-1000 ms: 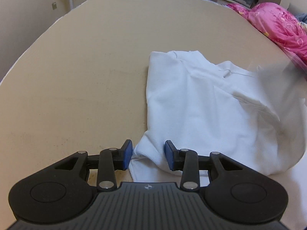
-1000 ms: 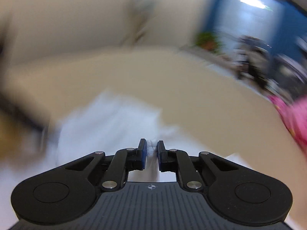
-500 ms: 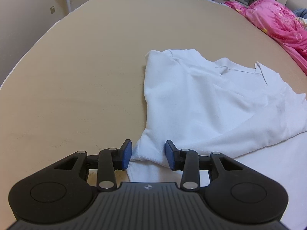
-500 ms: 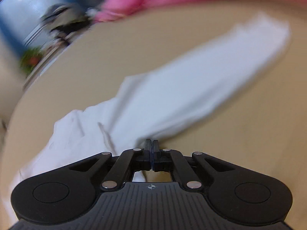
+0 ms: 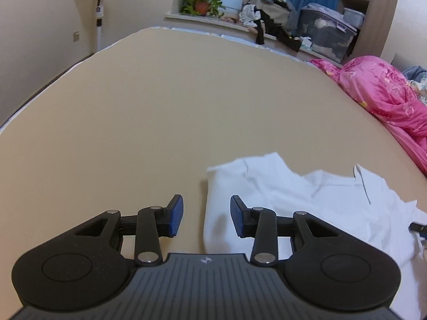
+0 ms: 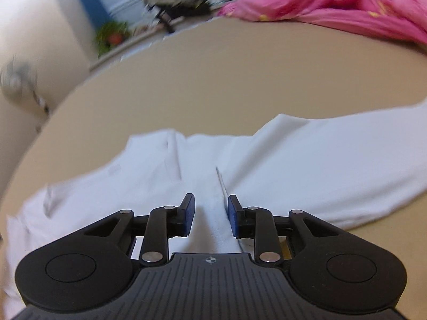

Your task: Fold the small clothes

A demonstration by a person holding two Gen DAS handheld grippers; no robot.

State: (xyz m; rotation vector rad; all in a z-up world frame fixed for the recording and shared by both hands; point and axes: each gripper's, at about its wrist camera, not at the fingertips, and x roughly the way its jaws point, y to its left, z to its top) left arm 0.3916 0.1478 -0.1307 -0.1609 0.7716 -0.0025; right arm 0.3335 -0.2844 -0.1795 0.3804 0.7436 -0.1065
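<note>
A small white garment (image 5: 307, 208) lies crumpled on the beige bed surface (image 5: 186, 101). My left gripper (image 5: 206, 220) is open, just above the garment's left edge, with nothing between its blue pads. In the right wrist view the same white garment (image 6: 307, 165) spreads flat with a long part reaching right. My right gripper (image 6: 210, 217) is open low over a fold line in the cloth, holding nothing. Its tip shows at the right edge of the left wrist view (image 5: 419, 228).
A pink quilt (image 5: 387, 93) is heaped along the right side of the bed, also in the right wrist view (image 6: 333, 2). A standing fan (image 5: 97, 5), a potted plant (image 5: 201, 4) and piled clothes and boxes (image 5: 293, 24) stand beyond the far edge.
My right gripper has opened and let go of the white cloth it held. My left gripper has lifted and tilted up, so the garment sits lower and more to the right in its view.
</note>
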